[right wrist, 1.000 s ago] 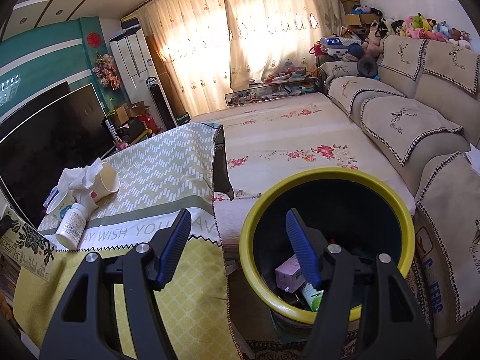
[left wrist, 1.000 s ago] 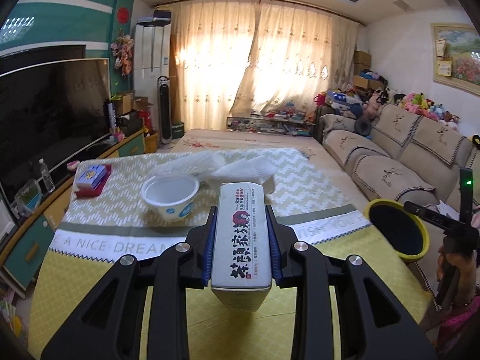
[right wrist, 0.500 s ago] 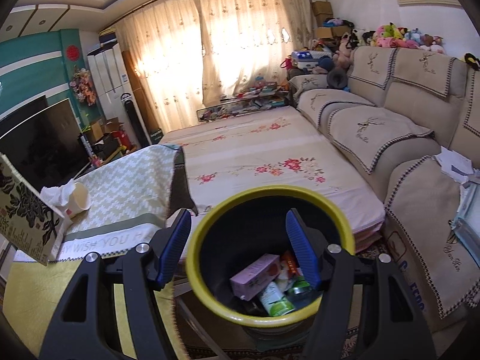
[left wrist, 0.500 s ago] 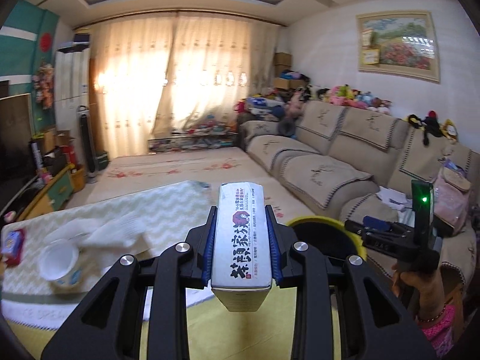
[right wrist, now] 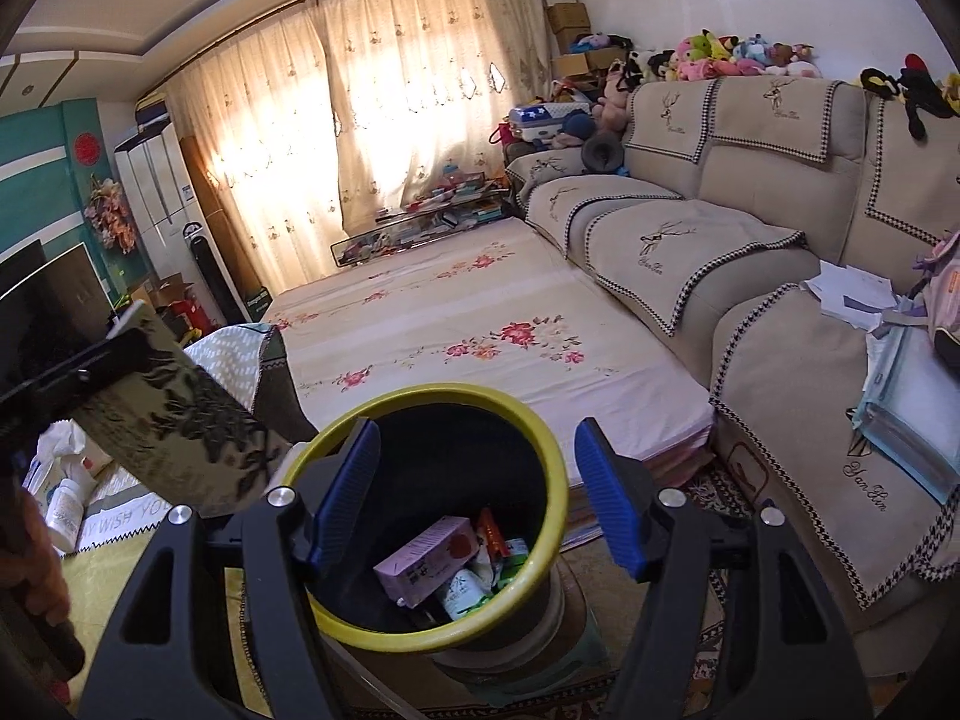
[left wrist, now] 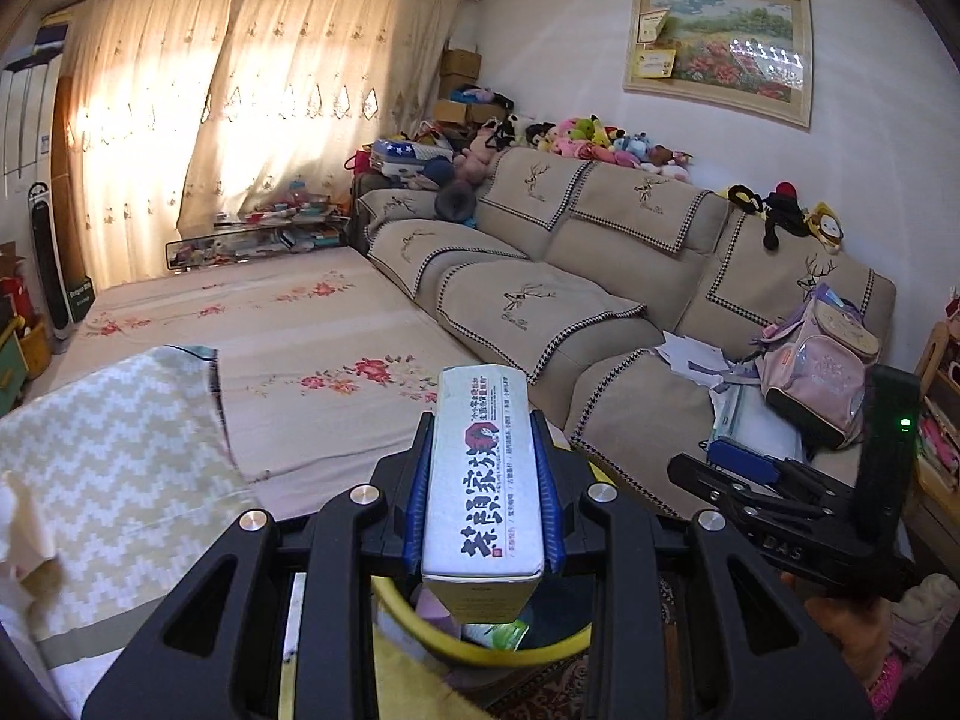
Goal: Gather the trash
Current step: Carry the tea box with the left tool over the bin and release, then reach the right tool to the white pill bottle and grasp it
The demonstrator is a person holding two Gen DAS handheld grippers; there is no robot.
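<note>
Box (left wrist: pixel 483 474) with Chinese lettering clamped in left tool (left wrist: pixel 483 483) — "DAS" on right tool (left wrist: pixel 780 501).

Tea box held above the yellow-rimmed bin

The tea box (left wrist: pixel 483 474) is a long, narrow carton, pale on its upper face with dark Chinese lettering and a red seal; its broad side, seen from the right wrist view, is olive with a dark leaf print. It lies lengthwise, clamped between the blue fingers (left wrist: pixel 416 504) of the left gripper (left wrist: pixel 483 498), its near end over the trash bin (right wrist: pixel 543 450). The bin is round, black inside with a yellow rim, standing on the floor just right of the table (left wrist: pixel 120 480). It already holds a lilac carton (right wrist: pixel 426 558), a white-and-green pack and other wrappers.
</note>
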